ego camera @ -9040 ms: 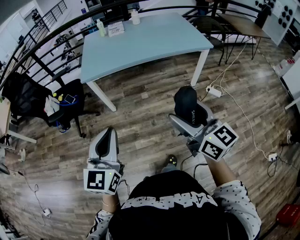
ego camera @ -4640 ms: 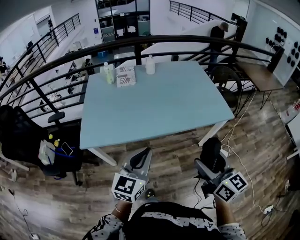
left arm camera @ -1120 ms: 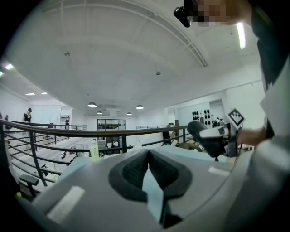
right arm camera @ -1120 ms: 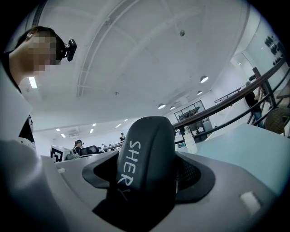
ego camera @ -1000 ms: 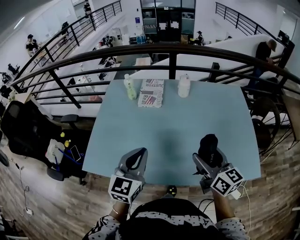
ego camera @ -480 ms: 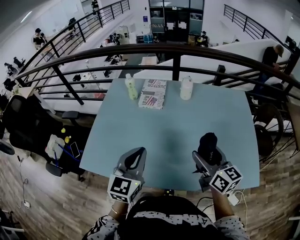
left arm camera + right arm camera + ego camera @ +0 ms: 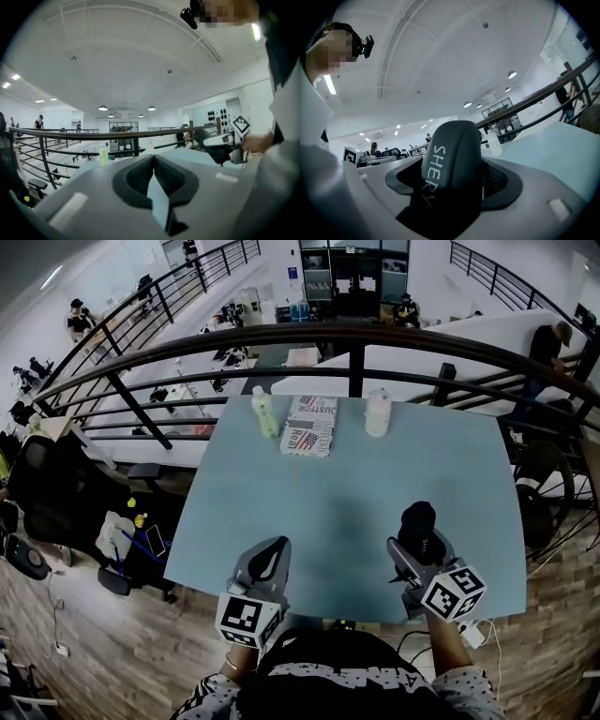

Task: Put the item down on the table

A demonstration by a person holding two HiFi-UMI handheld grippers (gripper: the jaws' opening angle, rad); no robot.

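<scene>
Since 9 s back, both grippers have gone from over wood floor to over the table (image 7: 356, 465), near edge. Right gripper (image 7: 419, 538) is clamped on the black item (image 7: 417, 521), held over the table's 5 o'clock part. Left gripper (image 7: 269, 562) has its jaws together, nothing between. Green bottle (image 7: 265, 414) and white bottle (image 7: 378, 414) stand at the 12 o'clock edge, contents unreadable. Only the right gripper view shows the item's white lettering clearly.

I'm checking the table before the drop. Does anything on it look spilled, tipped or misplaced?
Nothing stands out. The green bottle and white bottle stand upright at the far end of the table, the printed box lies flat between them, no spill shows. The right tongs hold the black item.
</scene>
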